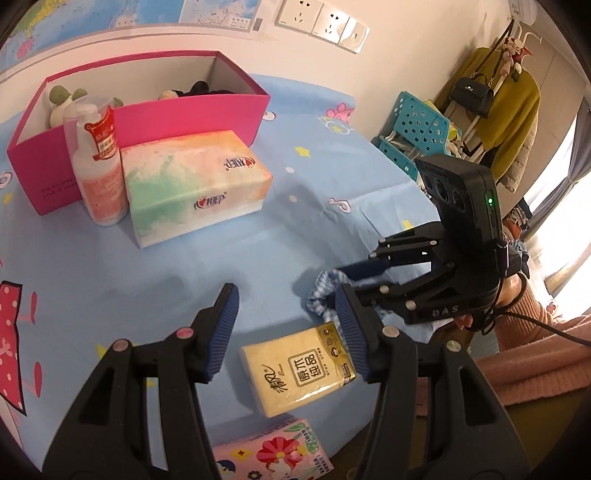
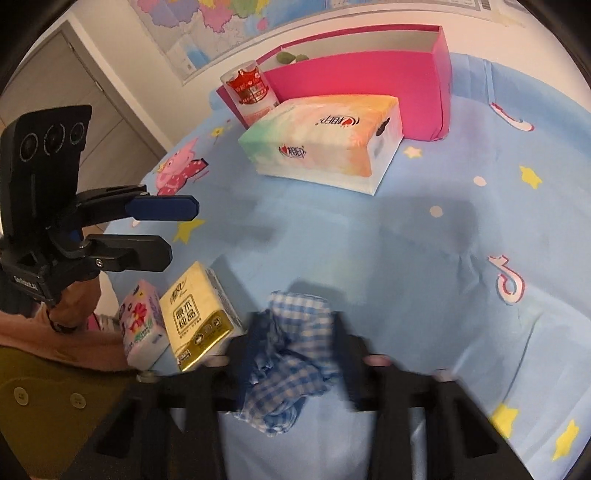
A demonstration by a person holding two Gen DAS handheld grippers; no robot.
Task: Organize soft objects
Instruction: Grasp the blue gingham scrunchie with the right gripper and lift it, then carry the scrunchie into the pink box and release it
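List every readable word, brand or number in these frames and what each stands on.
"原木纯品": yellow tissue pack.
"心相印": pastel tissue box, on its front and top.
"DAS": body of the right claw, partly legible.
Red label on the plastic bottle: too blurred.
Small print on the pink box: too small.
Floral tissue pack and wall map: unreadable.
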